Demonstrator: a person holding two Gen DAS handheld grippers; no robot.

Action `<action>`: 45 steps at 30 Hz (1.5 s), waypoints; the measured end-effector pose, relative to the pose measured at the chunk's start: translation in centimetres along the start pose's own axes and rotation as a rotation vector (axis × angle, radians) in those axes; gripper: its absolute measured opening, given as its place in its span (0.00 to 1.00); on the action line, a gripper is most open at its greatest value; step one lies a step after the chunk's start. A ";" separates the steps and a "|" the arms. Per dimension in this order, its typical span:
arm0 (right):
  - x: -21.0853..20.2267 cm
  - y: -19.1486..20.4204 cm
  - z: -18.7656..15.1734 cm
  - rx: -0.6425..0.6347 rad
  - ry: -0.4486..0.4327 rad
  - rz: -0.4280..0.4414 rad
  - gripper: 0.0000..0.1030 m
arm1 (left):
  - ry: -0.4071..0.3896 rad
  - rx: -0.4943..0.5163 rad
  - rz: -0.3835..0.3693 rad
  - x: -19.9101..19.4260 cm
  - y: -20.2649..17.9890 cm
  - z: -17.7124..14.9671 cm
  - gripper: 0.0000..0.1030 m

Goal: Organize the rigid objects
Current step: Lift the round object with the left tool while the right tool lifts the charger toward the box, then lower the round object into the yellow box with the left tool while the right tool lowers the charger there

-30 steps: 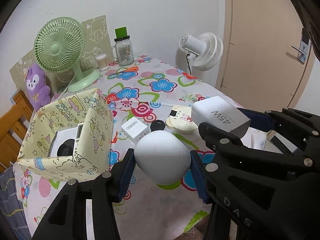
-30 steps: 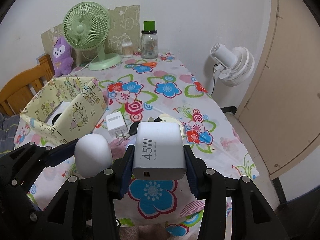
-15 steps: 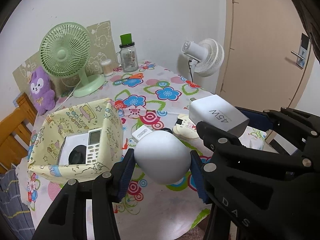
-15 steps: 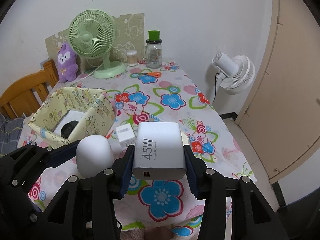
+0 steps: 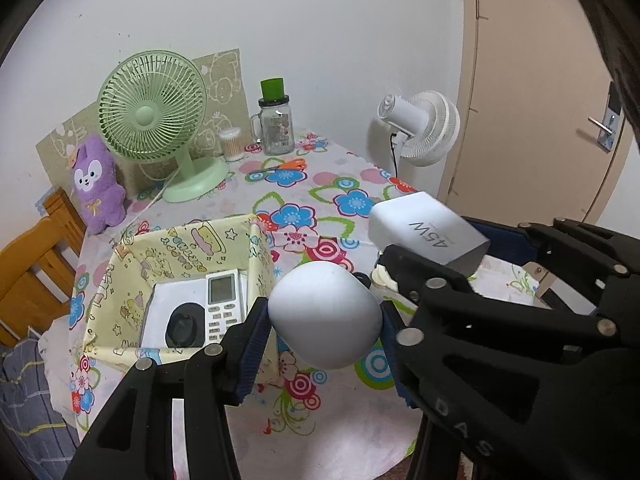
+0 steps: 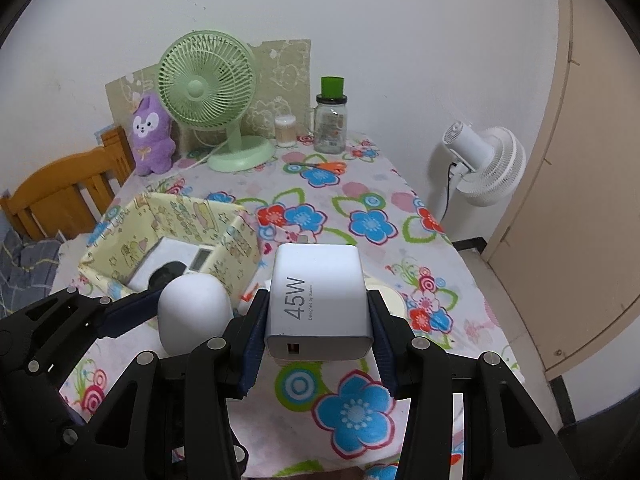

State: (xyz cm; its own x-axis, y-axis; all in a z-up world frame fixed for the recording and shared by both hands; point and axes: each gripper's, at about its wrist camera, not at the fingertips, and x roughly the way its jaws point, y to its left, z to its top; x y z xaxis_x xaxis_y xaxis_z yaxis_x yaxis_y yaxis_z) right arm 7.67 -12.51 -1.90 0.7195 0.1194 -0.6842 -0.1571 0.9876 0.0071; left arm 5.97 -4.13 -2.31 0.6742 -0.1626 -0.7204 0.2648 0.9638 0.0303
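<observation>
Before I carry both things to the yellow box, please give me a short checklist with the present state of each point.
1. Left gripper holds the white egg-shaped object between both pads: ok.
2. Right gripper holds the 45W charger: ok.
3. Both items lifted off the floral tablecloth: ok.
4. Yellow box open on top: ok.
5. Free room in the box beside the remote control: cannot tell.

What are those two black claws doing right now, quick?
Left gripper: closed on a smooth white egg-shaped object, held above the table.
Right gripper: closed on a white boxy 45W charger, also lifted.
</observation>
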 end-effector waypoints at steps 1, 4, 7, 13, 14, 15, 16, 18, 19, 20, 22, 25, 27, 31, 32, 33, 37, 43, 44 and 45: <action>0.1 0.2 0.2 -0.001 0.000 0.005 0.49 | 0.000 -0.006 -0.006 0.0 0.2 0.1 0.54; 0.5 0.7 0.8 0.000 0.006 0.017 0.49 | 0.011 -0.012 -0.014 0.3 0.9 0.4 0.54; 1.1 1.3 1.2 0.003 0.014 0.030 0.49 | 0.021 -0.012 -0.002 0.5 1.6 0.6 0.54; 2.0 2.6 2.3 -0.005 0.018 0.045 0.49 | 0.024 -0.026 0.015 0.9 3.5 1.1 0.54; 2.1 2.9 2.5 -0.008 0.018 0.047 0.49 | 0.025 -0.027 0.016 1.0 3.9 1.2 0.54; 2.3 3.1 2.7 -0.009 0.019 0.047 0.49 | 0.026 -0.029 0.017 1.1 4.1 1.2 0.54; 2.6 3.4 2.9 -0.011 0.021 0.047 0.49 | 0.028 -0.031 0.019 1.2 4.4 1.2 0.54; 3.0 4.0 3.2 -0.013 0.025 0.049 0.49 | 0.035 -0.034 0.020 1.6 5.1 1.3 0.54; 3.2 4.2 3.3 -0.014 0.029 0.050 0.49 | 0.038 -0.036 0.020 1.7 5.4 1.3 0.54; 3.4 4.4 3.3 -0.014 0.031 0.051 0.49 | 0.042 -0.038 0.020 1.9 5.7 1.3 0.54; 4.0 4.9 3.6 -0.015 0.038 0.049 0.49 | 0.055 -0.046 0.019 2.4 6.5 1.3 0.54; 4.7 5.6 3.9 -0.019 0.044 0.046 0.49 | 0.056 -0.056 0.024 2.8 7.5 1.2 0.54; 5.1 6.2 4.1 -0.025 0.045 0.047 0.49 | 0.047 -0.071 0.040 2.9 8.1 1.2 0.54; 6.1 7.3 4.5 -0.033 0.056 0.053 0.49 | 0.055 -0.083 0.047 3.4 9.4 1.2 0.54; 6.3 7.5 4.6 -0.034 0.058 0.055 0.49 | 0.057 -0.085 0.048 3.5 9.6 1.2 0.54; 6.6 7.8 4.7 -0.035 0.061 0.056 0.49 | 0.062 -0.088 0.051 3.8 10.0 1.1 0.54; 7.9 8.8 5.0 -0.040 0.077 0.063 0.49 | 0.075 -0.097 0.054 4.6 11.3 1.0 0.54; 9.9 10.1 5.3 -0.038 0.102 0.076 0.49 | 0.102 -0.098 0.065 6.0 12.9 0.9 0.54; 10.2 10.2 5.3 -0.037 0.106 0.079 0.49 | 0.106 -0.097 0.068 6.2 13.1 0.8 0.54; 10.5 10.3 5.3 -0.036 0.111 0.081 0.49 | 0.112 -0.096 0.070 6.5 13.3 0.8 0.54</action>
State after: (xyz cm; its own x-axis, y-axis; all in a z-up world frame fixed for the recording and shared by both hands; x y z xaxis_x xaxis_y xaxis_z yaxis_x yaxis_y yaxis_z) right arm 17.21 -0.53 -5.12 0.6245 0.1845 -0.7589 -0.2373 0.9706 0.0407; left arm 14.46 7.47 -6.02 0.6066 -0.0751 -0.7915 0.1489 0.9886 0.0203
